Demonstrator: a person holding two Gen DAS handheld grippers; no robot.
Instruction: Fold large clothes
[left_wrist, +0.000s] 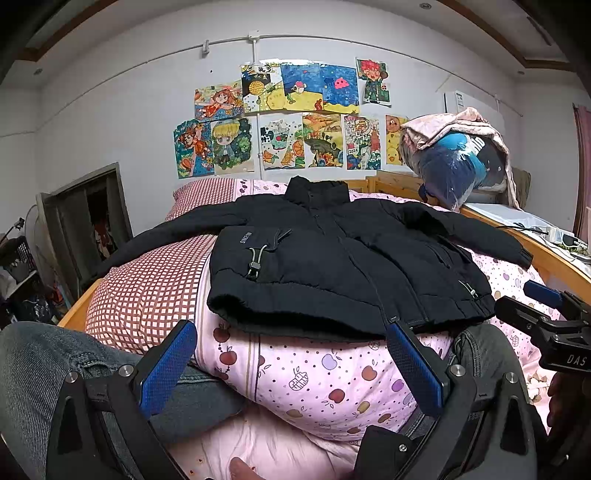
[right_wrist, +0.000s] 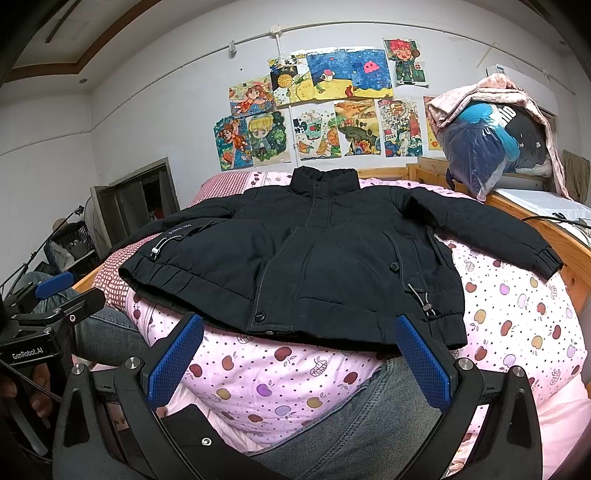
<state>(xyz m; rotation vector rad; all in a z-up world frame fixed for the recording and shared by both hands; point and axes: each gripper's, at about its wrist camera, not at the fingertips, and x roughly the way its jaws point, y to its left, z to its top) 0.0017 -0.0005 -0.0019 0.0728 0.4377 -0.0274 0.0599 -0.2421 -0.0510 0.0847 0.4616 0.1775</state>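
Note:
A black padded jacket (left_wrist: 325, 254) lies flat, front up, on a pink apple-print quilt (left_wrist: 325, 373), collar toward the wall and both sleeves spread out sideways. It also shows in the right wrist view (right_wrist: 332, 258). My left gripper (left_wrist: 291, 328) is open and empty, its blue pads just short of the jacket's hem. My right gripper (right_wrist: 299, 321) is open and empty, also just short of the hem. The right gripper shows at the right edge of the left wrist view (left_wrist: 546, 306), and the left gripper at the left edge of the right wrist view (right_wrist: 62, 291).
The person's knees in jeans (left_wrist: 44, 362) sit on the bed below the grippers. A wooden bed rail (right_wrist: 546, 225) runs along the right. A bagged pile of bedding (right_wrist: 491, 129) stands at the far right. A checked pillow (left_wrist: 147, 291) lies at the left. Drawings (left_wrist: 288, 118) cover the wall.

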